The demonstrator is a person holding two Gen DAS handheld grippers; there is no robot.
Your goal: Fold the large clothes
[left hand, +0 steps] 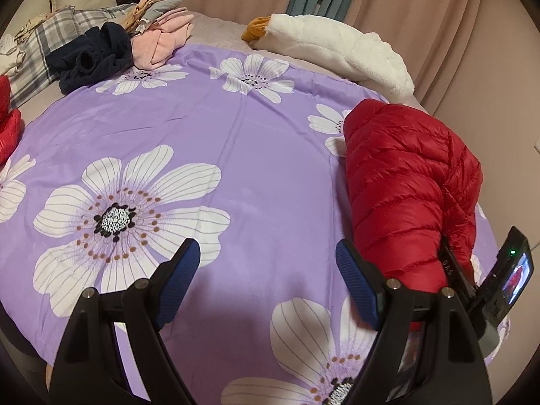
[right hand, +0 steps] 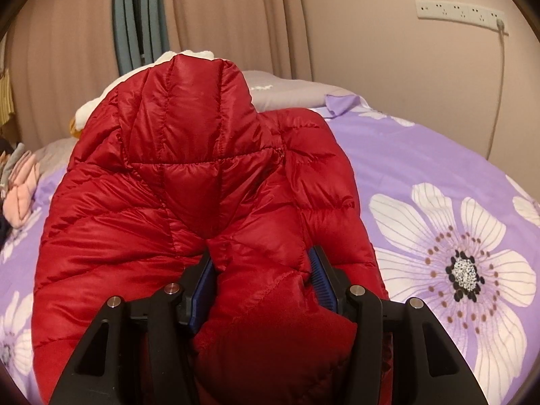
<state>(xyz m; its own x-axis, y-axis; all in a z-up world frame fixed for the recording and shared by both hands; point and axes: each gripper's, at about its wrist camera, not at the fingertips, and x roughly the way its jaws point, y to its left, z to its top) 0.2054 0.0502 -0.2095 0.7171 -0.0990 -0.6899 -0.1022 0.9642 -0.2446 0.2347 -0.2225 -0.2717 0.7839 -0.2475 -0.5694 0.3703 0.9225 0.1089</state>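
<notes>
Red quilted jacket (right hand: 189, 202), clamped by the right gripper (right hand: 263, 270) on the purple bedspread (right hand: 422, 155), is best laid flat and smoothed while the left gripper (left hand: 266, 270), jaws apart and empty, is brought to its free edge.

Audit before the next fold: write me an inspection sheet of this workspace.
Surface: purple floral bedsheet, mostly bare.
Job's things: red hooded down jacket, lying on the sheet.
Clutter: navy garment, pink clothes, white fleece, plaid pillow.
Grippers: left gripper open, empty; right gripper shut on the jacket.
Cables: cord from wall power strip.
Surroundings: beige curtains.
</notes>
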